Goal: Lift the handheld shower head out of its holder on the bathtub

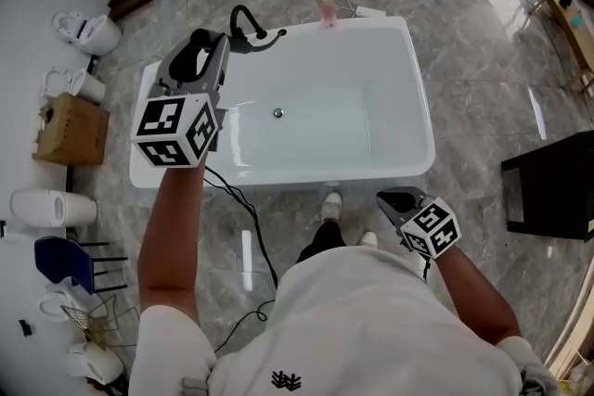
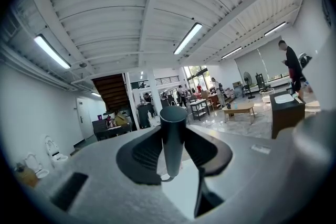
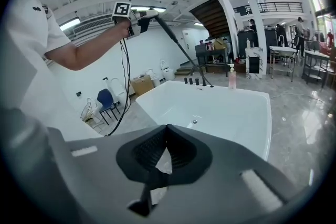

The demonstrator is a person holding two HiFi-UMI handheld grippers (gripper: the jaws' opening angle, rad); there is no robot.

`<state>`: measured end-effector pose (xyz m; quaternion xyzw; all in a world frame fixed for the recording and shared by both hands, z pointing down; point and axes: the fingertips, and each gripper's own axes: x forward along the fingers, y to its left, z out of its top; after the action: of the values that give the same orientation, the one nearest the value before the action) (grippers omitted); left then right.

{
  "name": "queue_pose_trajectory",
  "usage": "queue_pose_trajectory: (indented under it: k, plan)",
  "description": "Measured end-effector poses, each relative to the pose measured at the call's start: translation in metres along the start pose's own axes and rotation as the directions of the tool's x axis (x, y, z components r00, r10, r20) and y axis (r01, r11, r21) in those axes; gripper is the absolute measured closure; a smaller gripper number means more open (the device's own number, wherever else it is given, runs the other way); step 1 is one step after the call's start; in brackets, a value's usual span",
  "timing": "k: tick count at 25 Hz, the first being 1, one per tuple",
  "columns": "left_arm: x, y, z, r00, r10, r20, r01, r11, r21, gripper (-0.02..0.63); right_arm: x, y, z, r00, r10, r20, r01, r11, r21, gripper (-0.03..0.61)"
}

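Gripping the shower head (image 2: 172, 136) by its dark round handle, your left gripper (image 1: 206, 51) has its jaws pressed against both sides of the handle, which stands upright between them in the left gripper view; in the head view you hold that gripper raised above the left end of the white bathtub (image 1: 422, 139), near the corner; the right gripper view shows the shower head high in the air, well clear of the tub's rim, with the black hose (image 3: 181, 50) running down in a nearly straight line from it to the row of black fittings (image 3: 197, 81) on the far edge of the tub; your right gripper (image 1: 394, 199) hangs low on your right, outside the near wall of the tub and apart from it, pointing towards the tub; its jaws are closed together with nothing between them; a pink soap bottle (image 1: 324, 5) stands on the far rim, beside the fittings; the drain (image 1: 277, 113) shows on the tub's bare floor; a black cable (image 1: 252, 232) trails from your left arm across the grey marble floor (image 1: 483, 60); a cardboard box (image 1: 72, 130) and a blue chair (image 1: 63, 260) stand by the wall on your left.
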<state>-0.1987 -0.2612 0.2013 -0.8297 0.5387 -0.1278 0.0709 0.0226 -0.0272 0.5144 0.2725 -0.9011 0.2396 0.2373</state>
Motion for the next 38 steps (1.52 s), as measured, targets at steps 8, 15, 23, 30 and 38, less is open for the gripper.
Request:
queue_pose_trajectory:
  k: [8, 15, 23, 30, 38]
  plan:
    - [-0.064, -0.033, 0.022, 0.999, 0.007, 0.036, -0.008, 1.0, 0.009, 0.474, -0.015, 0.021, -0.022, 0.999, 0.033, -0.001, -0.033, 0.999, -0.015, 0.565]
    - [-0.109, -0.065, 0.026, 0.999, -0.005, 0.05, 0.004, 1.0, 0.015, 0.474, -0.022, 0.035, -0.038, 0.999, 0.051, 0.004, -0.051, 0.998, -0.025, 0.565]
    - [-0.15, -0.096, 0.029, 0.998, -0.031, 0.055, 0.03, 0.999, 0.024, 0.474, -0.024, 0.046, -0.042, 0.997, 0.07, 0.013, -0.07, 0.997, -0.04, 0.565]
    - [-0.179, -0.107, 0.025, 0.997, -0.06, 0.049, 0.06, 0.998, 0.003, 0.476, -0.02, 0.062, -0.037, 0.996, 0.089, 0.015, -0.088, 0.994, -0.066, 0.565]
    - [-0.205, -0.121, 0.026, 0.995, -0.073, 0.066, 0.074, 0.997, -0.01, 0.476, -0.022, 0.07, -0.036, 0.996, 0.092, 0.021, -0.09, 0.993, -0.08, 0.565]
